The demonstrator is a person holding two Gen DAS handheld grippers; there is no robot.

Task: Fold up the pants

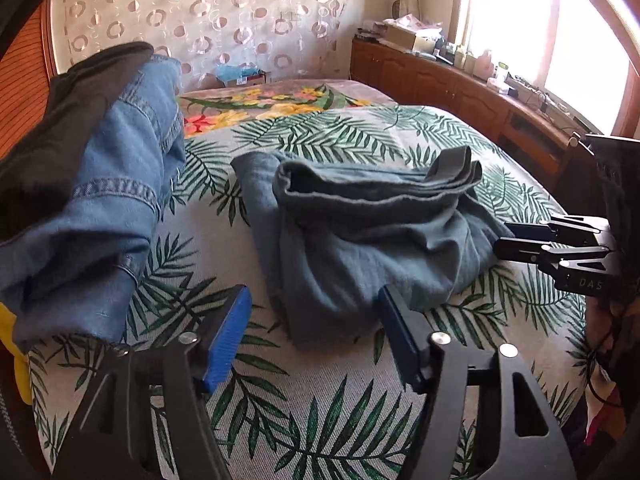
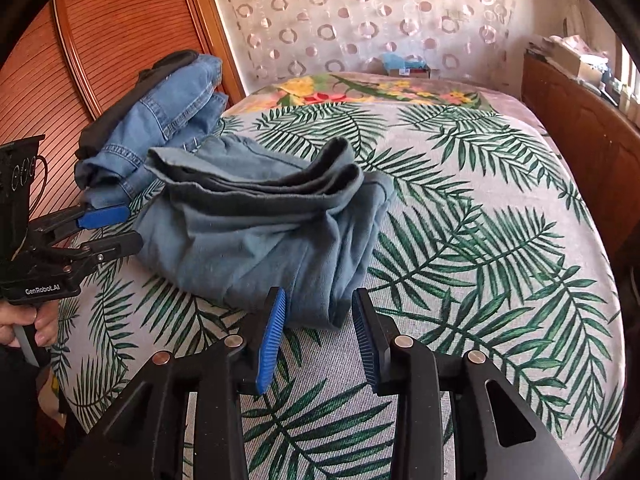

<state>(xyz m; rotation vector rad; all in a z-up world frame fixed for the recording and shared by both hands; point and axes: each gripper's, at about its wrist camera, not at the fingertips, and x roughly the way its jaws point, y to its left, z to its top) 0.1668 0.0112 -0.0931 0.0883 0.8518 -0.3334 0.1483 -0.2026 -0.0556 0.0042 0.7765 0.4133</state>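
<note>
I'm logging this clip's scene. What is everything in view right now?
grey-blue pants: one, crumpled, middle of the bed.
denim jeans: one, blue, in a pile at the bed's left edge.
black garment: one, in the same pile.
bedspread: one, grey with green palm leaves.
floral blanket: one, far end of bed.
wooden sideboard: one, brown, cluttered, under the window.
left hand-held gripper: open, near pants.
right hand-held gripper: open, near pants.
hand: one, holding the left hand-held gripper's handle.
</note>
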